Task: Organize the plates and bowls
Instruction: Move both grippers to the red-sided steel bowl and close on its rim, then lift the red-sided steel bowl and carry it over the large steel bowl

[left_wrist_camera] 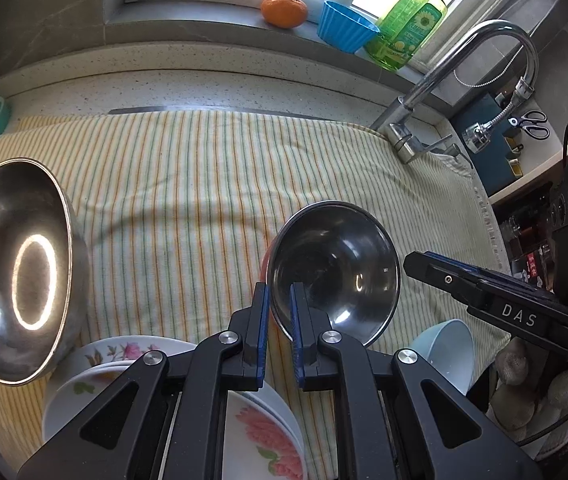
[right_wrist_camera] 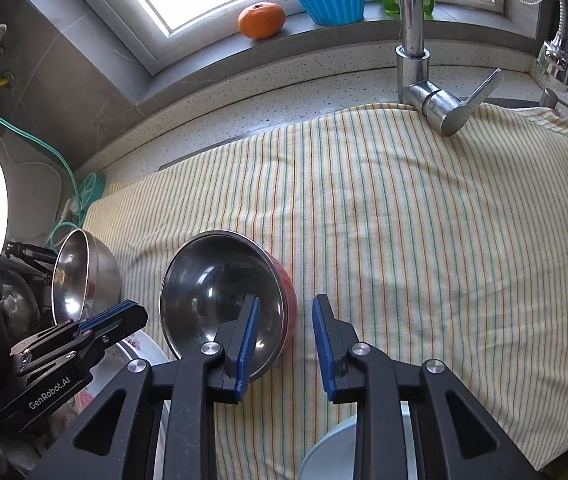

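Steel bowl (left_wrist_camera: 334, 270), red outside, sitting mid-cloth (left_wrist_camera: 204, 168): light, rigid, slippery; rim is taking the grip. Left gripper (left_wrist_camera: 280, 312) is pinching its near rim; right gripper (right_wrist_camera: 286, 328) is hovering apart.

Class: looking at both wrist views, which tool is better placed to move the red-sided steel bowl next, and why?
Left. The left tool already straddles the rim of the steel bowl, nearly shut on it. The right tool is open, with only one finger over the bowl.
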Available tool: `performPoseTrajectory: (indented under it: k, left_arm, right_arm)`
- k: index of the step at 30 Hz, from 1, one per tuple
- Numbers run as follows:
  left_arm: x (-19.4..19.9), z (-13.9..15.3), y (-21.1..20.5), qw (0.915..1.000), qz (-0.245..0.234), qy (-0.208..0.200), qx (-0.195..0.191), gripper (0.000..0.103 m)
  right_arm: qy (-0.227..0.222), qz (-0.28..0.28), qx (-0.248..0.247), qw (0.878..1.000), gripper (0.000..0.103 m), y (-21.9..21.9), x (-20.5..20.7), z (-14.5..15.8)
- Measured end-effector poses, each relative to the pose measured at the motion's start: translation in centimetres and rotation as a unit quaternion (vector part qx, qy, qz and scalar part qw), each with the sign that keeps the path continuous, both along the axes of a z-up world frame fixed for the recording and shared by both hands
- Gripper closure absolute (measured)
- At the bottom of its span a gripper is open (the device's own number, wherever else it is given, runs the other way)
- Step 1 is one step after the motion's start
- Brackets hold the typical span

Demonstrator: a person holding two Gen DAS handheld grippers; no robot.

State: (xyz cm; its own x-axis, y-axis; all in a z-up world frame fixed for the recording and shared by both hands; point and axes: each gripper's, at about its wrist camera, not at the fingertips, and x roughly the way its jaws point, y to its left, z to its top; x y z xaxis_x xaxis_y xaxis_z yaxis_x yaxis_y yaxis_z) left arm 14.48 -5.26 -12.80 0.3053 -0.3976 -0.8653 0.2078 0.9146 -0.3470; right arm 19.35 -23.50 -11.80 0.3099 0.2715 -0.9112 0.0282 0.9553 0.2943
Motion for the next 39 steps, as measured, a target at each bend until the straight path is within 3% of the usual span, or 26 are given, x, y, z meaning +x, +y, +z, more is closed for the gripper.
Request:
performPoseTrajectory:
  k: [12, 27, 39]
  left_arm:
    - [0.8, -1.1, -0.7, 0.9999, -0.001, 0.014, 0.008, 0.094]
    - [1.5, -1.9, -1.0, 0.9997, 0.001, 0.022, 0.010, 0.094]
    - [1.6, -2.2, -1.4, 0.9997, -0.003, 0.023, 0.009, 0.095]
  right_arm:
    - [0.028, 0.014, 0.005, 0.999, 0.084, 1.0, 1.1, -2.1]
    - [0.041, 0.017, 0.004, 0.999, 0.094, 1.1, 1.4, -2.8]
    - [0.047, 0.010, 0.010, 0.999, 0.097, 1.2, 1.4, -3.0]
